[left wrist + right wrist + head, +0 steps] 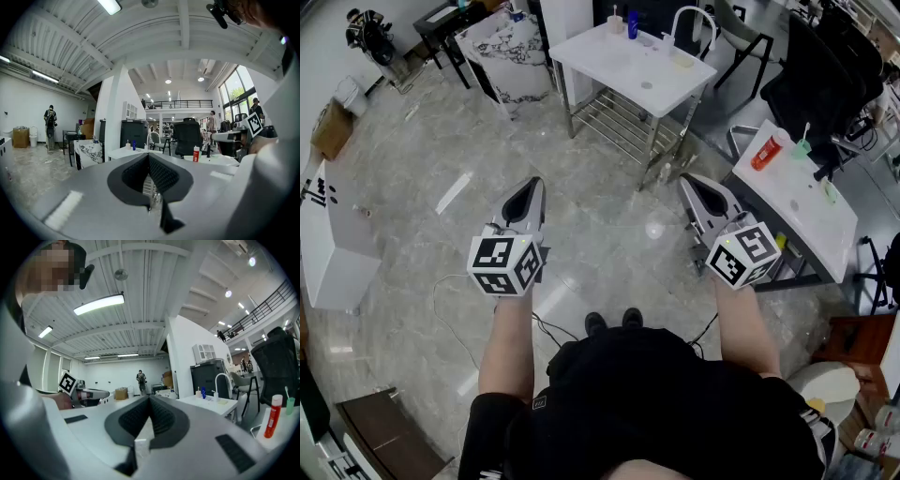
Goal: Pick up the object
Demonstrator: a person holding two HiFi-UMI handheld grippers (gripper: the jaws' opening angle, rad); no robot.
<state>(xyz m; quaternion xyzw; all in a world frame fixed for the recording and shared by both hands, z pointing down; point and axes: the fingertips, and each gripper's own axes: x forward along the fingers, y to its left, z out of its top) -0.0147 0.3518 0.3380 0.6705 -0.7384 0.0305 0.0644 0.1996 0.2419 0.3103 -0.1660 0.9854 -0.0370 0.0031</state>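
Both grippers are held out in front of the person at about waist height, over the marble floor. My left gripper (532, 184) is shut with nothing between its jaws, and its dark pads meet in the left gripper view (148, 158). My right gripper (686, 180) is also shut and empty, pads together in the right gripper view (150, 400). A white table (609, 70) stands ahead, well beyond both tips. It carries a blue bottle (633, 24), a small beige bottle (615, 22), a white curved spout (692, 21) and a yellow pad (683, 62).
A second white table (811, 211) at the right holds a red bottle (766, 152) and a green item (802, 145). Black chairs (811, 75) stand behind it. A marble-patterned block (508, 58) is at the back left, a white cabinet (328, 253) at the far left, and cables (450, 309) lie on the floor.
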